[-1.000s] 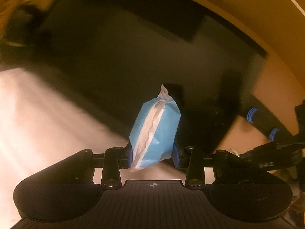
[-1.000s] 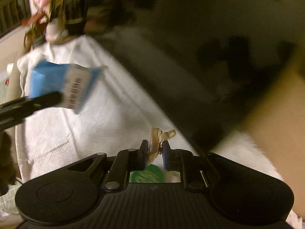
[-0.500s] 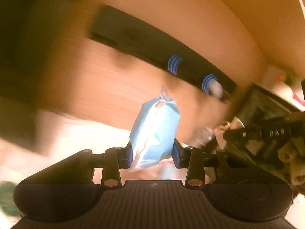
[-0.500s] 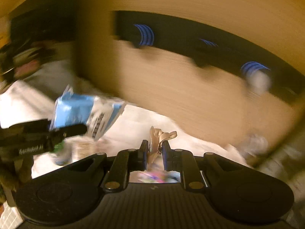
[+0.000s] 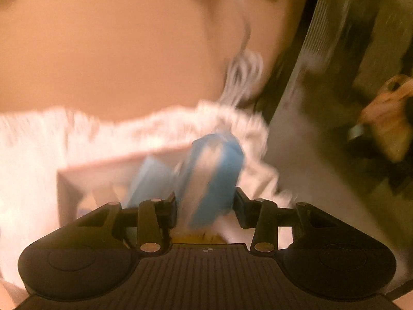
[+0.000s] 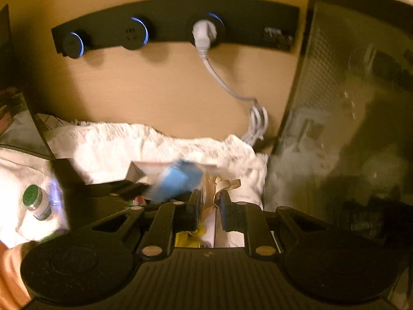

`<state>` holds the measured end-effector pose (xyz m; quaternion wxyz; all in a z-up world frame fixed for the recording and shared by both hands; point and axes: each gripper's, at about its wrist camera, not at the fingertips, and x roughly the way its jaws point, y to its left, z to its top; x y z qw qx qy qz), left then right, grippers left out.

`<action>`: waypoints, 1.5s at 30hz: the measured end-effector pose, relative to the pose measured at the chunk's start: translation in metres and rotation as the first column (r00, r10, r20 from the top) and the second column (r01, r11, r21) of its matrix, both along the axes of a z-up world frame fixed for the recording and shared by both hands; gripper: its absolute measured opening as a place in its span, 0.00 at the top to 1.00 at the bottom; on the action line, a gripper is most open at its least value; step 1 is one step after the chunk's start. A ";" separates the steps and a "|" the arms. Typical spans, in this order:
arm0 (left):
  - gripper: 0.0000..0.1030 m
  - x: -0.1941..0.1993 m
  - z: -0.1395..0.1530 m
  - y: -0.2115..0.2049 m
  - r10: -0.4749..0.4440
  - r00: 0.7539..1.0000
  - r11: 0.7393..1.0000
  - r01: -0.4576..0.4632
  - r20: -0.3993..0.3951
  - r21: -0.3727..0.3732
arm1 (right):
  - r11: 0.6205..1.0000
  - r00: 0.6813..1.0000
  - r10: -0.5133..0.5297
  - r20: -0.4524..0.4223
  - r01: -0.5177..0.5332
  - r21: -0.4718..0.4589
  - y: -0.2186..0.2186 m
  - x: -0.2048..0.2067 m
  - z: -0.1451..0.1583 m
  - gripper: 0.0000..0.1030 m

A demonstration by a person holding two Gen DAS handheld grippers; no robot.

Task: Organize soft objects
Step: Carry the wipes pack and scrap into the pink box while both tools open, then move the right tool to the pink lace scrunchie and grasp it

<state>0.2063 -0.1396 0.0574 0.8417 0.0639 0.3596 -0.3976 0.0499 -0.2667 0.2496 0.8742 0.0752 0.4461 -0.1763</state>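
Observation:
My left gripper [image 5: 205,208] is shut on a blue tissue pack [image 5: 214,178], held upright above an open white box [image 5: 103,170] that holds another blue pack [image 5: 149,178]. The view is blurred. In the right wrist view the blue pack [image 6: 175,180] shows blurred over the same box [image 6: 144,168]. My right gripper [image 6: 209,206] is shut on a thin beige crumpled piece [image 6: 219,183], just right of the blue pack.
A white fluffy cloth [image 6: 116,142] covers the table against a wooden wall. A black socket strip [image 6: 167,23] with a white plug and cable [image 6: 232,90] is above. A dark glass case [image 6: 348,103] stands right. A green-capped bottle [image 6: 36,201] lies left.
Both grippers have swung right and down, from the dark screen and socket strip toward the white box. Each keeps hold of its item.

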 end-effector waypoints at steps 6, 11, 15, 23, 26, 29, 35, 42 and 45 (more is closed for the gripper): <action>0.56 -0.011 0.016 0.028 -0.003 0.996 1.000 0.005 0.084 -0.024 | 0.997 1.000 0.007 0.026 -0.009 0.080 -0.005 0.007 -0.015 0.86; 0.56 -0.024 0.041 0.063 0.036 0.993 0.998 -0.029 0.112 -0.058 | 0.980 0.998 -0.013 0.061 0.001 0.197 -0.012 0.047 -0.044 0.86; 0.56 -0.033 0.046 0.110 0.088 0.994 0.989 -0.080 0.059 -0.121 | 0.952 0.997 -0.048 0.055 0.029 0.303 -0.023 0.085 -0.082 0.86; 0.56 -0.070 0.023 0.197 0.215 0.970 0.959 -0.232 -0.113 -0.163 | 0.883 0.976 -0.132 -0.173 0.195 0.428 -0.039 0.144 -0.188 0.86; 0.56 -0.091 0.016 0.231 0.262 0.959 0.948 -0.277 -0.111 -0.154 | 0.917 0.975 -0.105 -0.197 0.172 0.359 -0.031 0.155 -0.194 0.86; 0.56 -0.103 0.009 0.260 0.352 0.930 0.922 -0.364 -0.107 -0.129 | 0.940 0.966 -0.071 -0.249 0.148 0.306 -0.022 0.162 -0.198 0.85; 0.56 -0.089 0.010 0.315 0.567 0.818 0.815 -0.574 -0.094 -0.082 | 0.973 0.970 -0.008 -0.241 0.064 0.223 0.002 0.152 -0.176 0.67; 0.56 -0.079 0.010 0.326 0.583 0.811 0.812 -0.583 0.037 -0.018 | 0.983 0.986 0.077 -0.148 -0.051 0.174 0.030 0.138 -0.114 0.37; 0.56 -0.074 0.009 0.326 0.556 0.831 0.831 -0.555 0.030 -0.032 | 0.983 0.985 0.144 -0.093 -0.132 0.123 0.059 0.136 -0.091 0.37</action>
